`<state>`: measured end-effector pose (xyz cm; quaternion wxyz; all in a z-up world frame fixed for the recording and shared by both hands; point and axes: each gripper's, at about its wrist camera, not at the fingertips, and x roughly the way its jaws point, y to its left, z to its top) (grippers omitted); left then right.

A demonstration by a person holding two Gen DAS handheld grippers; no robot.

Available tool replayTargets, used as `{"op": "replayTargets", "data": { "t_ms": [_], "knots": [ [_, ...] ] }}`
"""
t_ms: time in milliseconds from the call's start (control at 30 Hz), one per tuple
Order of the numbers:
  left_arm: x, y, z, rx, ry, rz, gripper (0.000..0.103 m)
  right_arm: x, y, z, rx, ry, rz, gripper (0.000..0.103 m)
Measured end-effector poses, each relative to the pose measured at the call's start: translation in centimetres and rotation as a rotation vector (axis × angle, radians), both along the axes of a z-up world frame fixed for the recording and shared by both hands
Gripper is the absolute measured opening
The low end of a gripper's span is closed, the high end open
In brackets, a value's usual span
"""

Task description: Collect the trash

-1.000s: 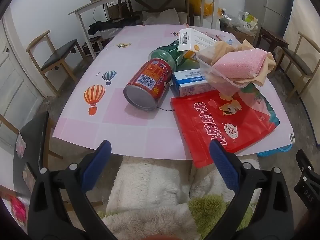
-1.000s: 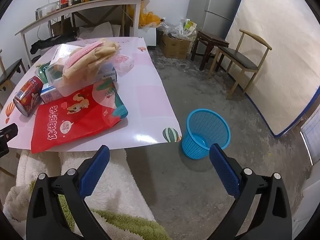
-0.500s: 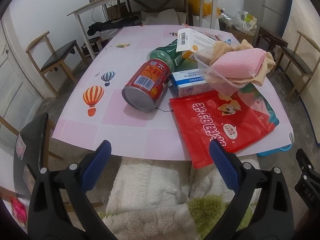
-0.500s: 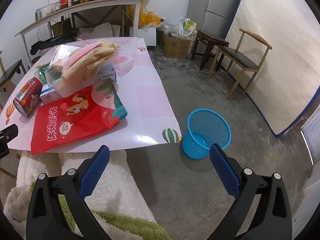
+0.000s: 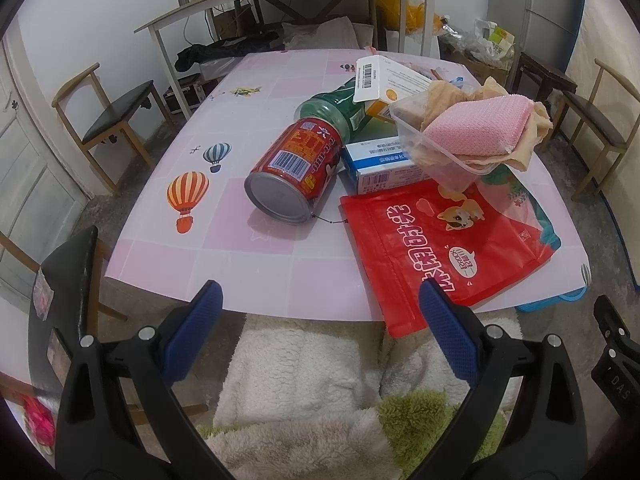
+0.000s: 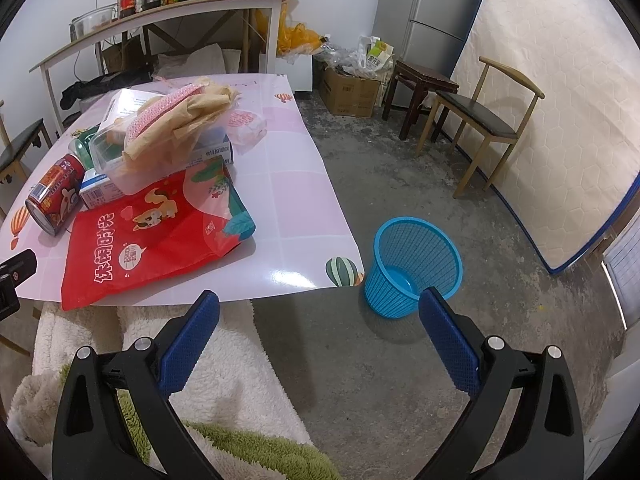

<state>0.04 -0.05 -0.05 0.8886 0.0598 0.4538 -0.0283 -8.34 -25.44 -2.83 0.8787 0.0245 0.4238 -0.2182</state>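
Left wrist view: your left hand-held gripper hangs just off the near edge of the pink patterned desk, its blue-padded fingers spread wide apart and holding nothing. Fluffy white and green fabric fills the space below it.

Take the red metal drink can, lying on its side near the middle of the desk with its silver base facing you, as your landmark. Behind the can lies a green plastic bottle, also on its side. Just to the right of the can sits a blue and white cardboard box. A clear plastic tub stuffed with a pink sponge cloth and tan paper rests partly on that box. A white carton with a barcode label leans behind the tub. To the right of the can and nearer you, a flat red plastic pouch printed with a cartoon dog reaches over the desk's near edge.

Right wrist view: your right hand-held gripper is likewise spread wide and empty, held over the grey concrete floor. Far to the right of the can, off the desk's corner, a blue plastic mesh wastebasket stands upright on the floor, with nothing visible inside.
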Motion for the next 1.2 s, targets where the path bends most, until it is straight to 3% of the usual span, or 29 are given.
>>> {"op": "replayTargets", "data": {
  "t_ms": [667,1200],
  "knots": [
    [0.3,-0.1,-0.7,0.008,0.01,-0.003,0.094,0.9,-0.2,-0.8,0.012,0.011,-0.007,0.097],
    [2.0,0.5,-2.4,0.023,0.068,0.022,0.094,2.8,0.4,-1.6,0.031,0.045,0.026,0.097]
  ]
}}
